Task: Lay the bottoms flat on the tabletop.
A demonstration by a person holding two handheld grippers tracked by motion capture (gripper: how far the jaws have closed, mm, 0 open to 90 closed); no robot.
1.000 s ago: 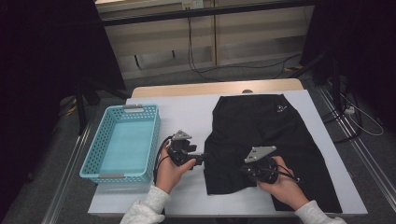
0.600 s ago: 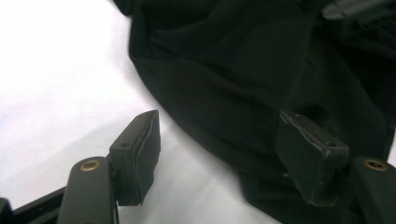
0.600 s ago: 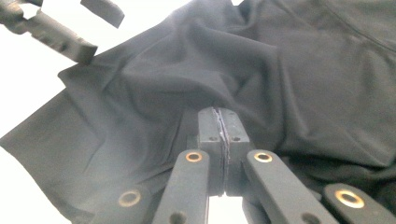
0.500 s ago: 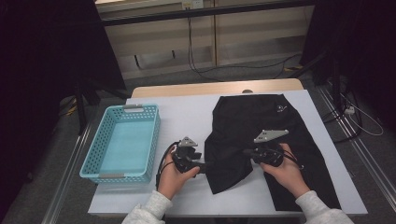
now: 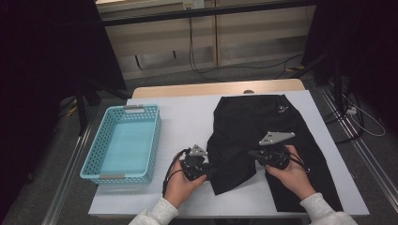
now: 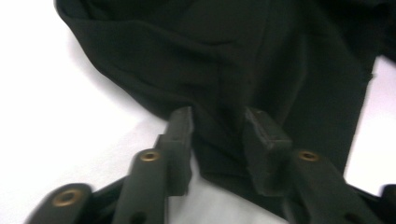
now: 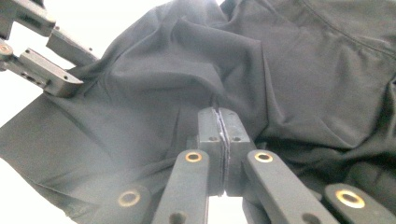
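I count one black shorts [image 5: 256, 136], spread on white cover. One blue basket [image 5: 155, 136], left of shorts. One table [image 5: 187, 117]. Two grippers in my hands: left gripper [image 5: 206, 174], right gripper [image 5: 256, 154]. Two black jaws per gripper, four in all. Two grey plates, one atop each gripper. Two hands, two light sleeves at bottom edge.

Room: dim, dark at both sides of the high view.
Table [image 5: 187, 117]: brightly lit from above, white surface overexposed in both gripper views.
Black shorts [image 5: 253, 126]: folds barely readable.
Focus: near jaws soft, left gripper view blurred.
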